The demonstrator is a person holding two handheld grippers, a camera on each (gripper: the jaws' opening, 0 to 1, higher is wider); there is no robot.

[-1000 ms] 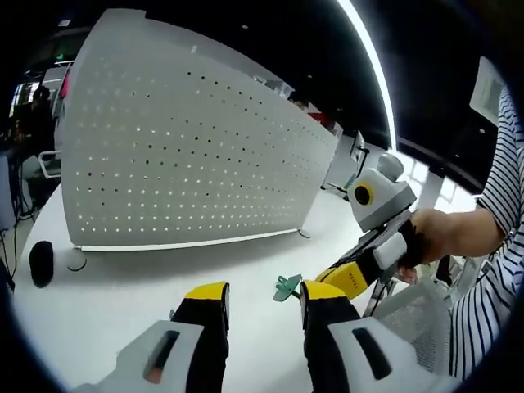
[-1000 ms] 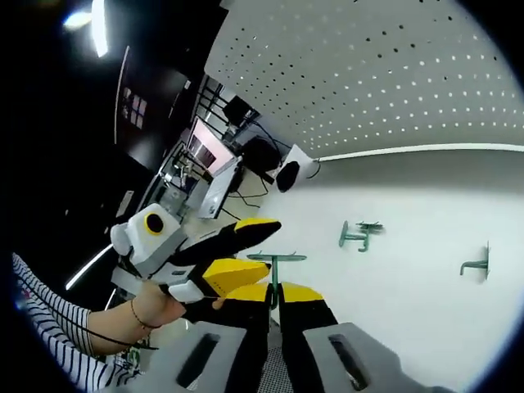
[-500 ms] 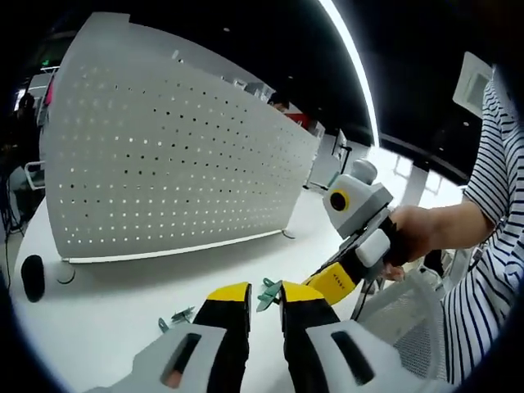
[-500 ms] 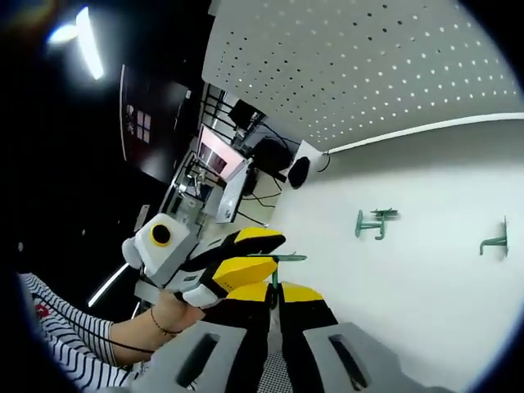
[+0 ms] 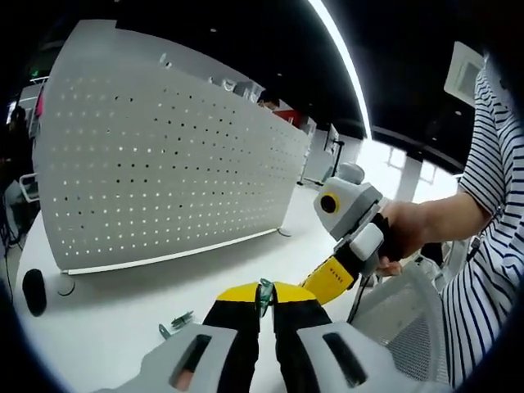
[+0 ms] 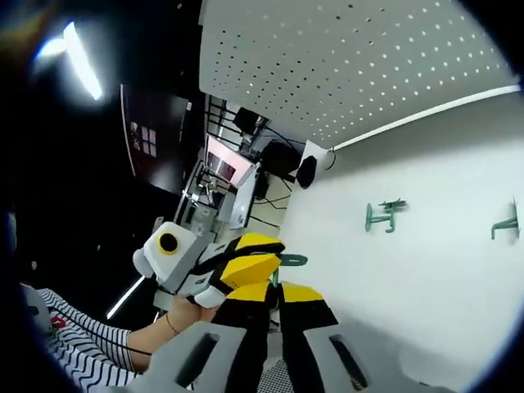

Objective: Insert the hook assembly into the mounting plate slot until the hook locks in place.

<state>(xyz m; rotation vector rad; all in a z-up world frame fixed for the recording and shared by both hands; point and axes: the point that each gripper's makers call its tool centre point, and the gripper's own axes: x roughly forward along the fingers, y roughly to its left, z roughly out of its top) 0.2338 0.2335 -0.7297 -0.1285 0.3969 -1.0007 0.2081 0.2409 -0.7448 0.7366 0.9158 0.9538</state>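
One pegboard (image 5: 164, 155), three green hooks (image 6: 385, 214) (one gripped).

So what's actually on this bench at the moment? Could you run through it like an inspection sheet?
Surface: white table, bare around the parts.
Job's things: white pegboard stands upright at the table's far side; one green hook sits between the left gripper's jaws, and two more green hooks lie loose on the table.
Clutter: a small black object near the pegboard's end; another small green part lies on the table.
Grippers: left gripper shut on the green hook; right gripper also closed on it, beside the left one.
Cables: dark cables beyond the table edge.
Surroundings: a person's hand, striped sleeve, ceiling light strip.
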